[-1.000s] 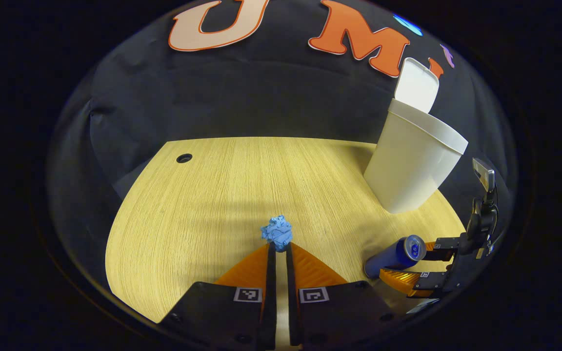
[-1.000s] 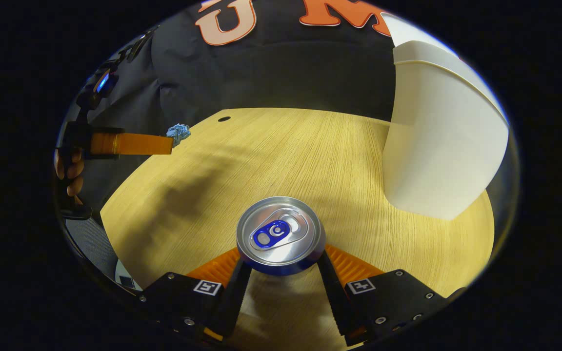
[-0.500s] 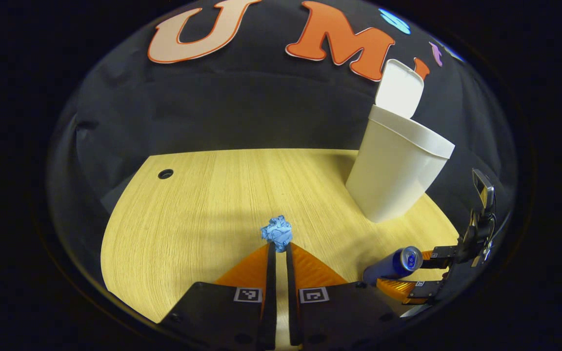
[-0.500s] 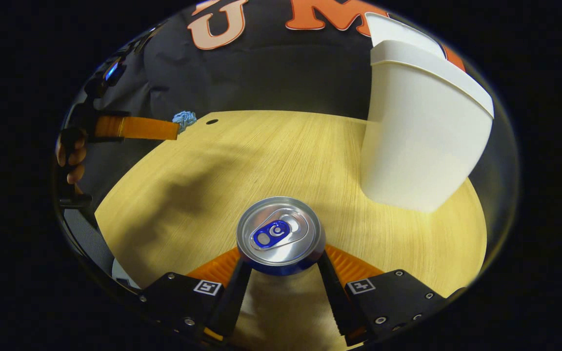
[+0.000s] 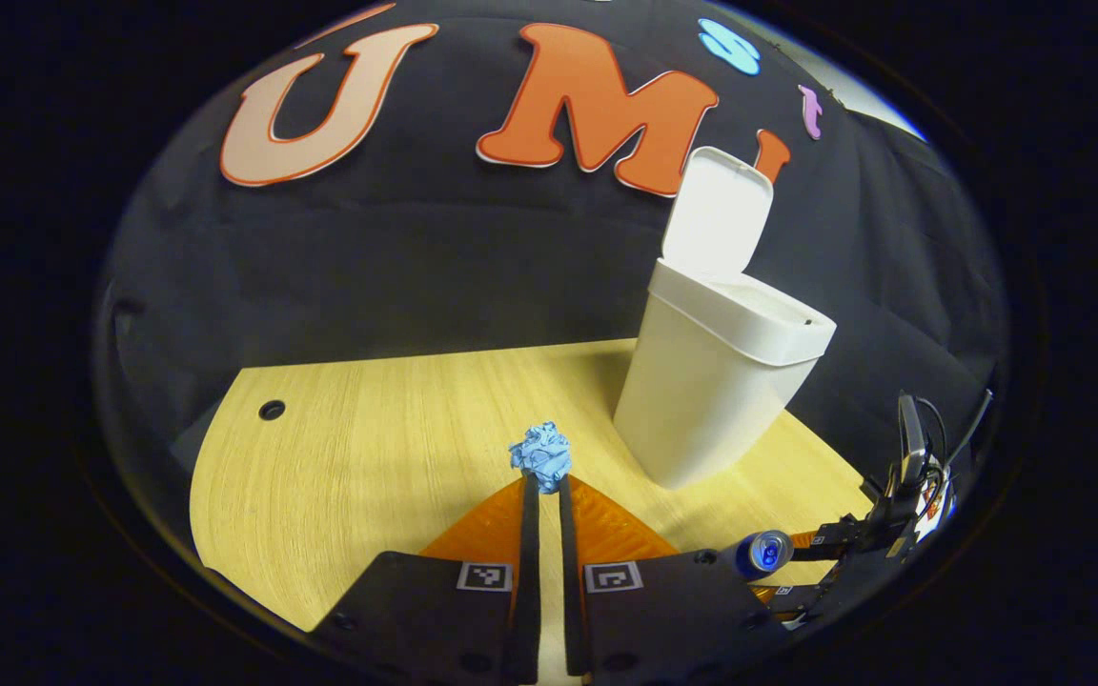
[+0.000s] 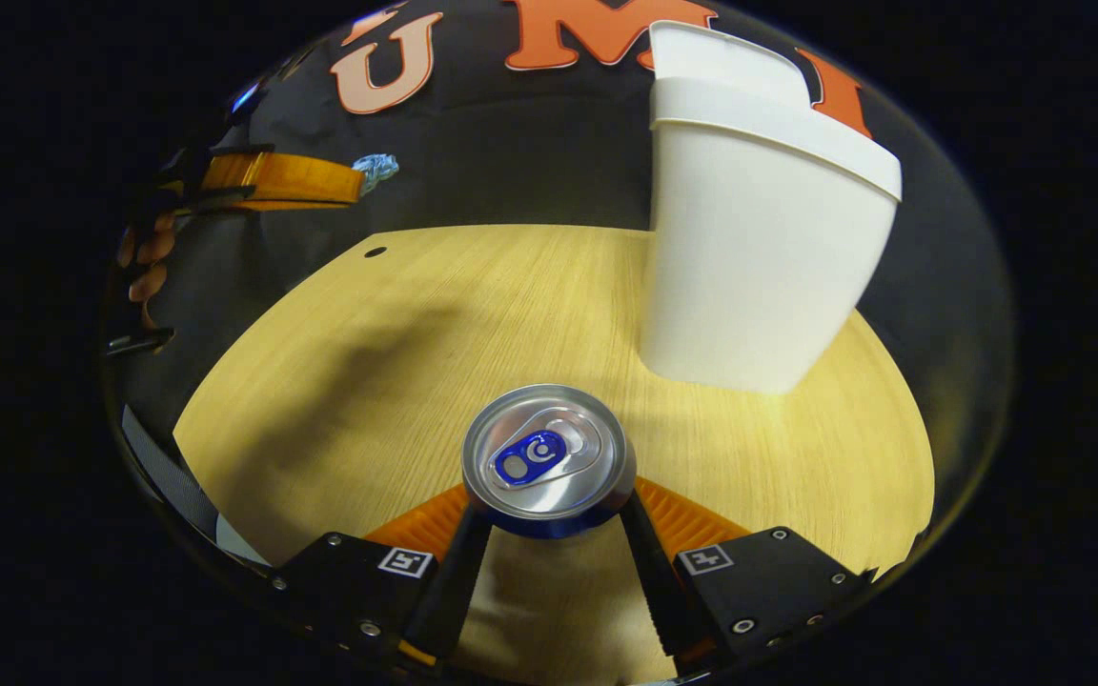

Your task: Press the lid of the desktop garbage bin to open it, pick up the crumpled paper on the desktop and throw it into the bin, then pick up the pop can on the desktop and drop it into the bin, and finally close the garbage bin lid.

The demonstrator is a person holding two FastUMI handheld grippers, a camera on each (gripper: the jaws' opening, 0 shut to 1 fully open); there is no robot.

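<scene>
Blue crumpled paper [image 5: 541, 455] sits pinched in your left gripper [image 5: 544, 484] above the wooden desk [image 5: 368, 448]. Your right gripper [image 6: 547, 519] clamps the silver-topped blue pop can [image 6: 547, 459], body hidden. White plastic bin [image 5: 716, 381] stands open beyond, inside unseen.

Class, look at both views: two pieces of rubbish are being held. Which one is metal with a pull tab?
The pop can, held by the right gripper. The other, the crumpled paper in the left gripper, is soft and blue.

Bin [image 6: 759, 238] interior hidden — can [image 6: 547, 462] body too.
</scene>
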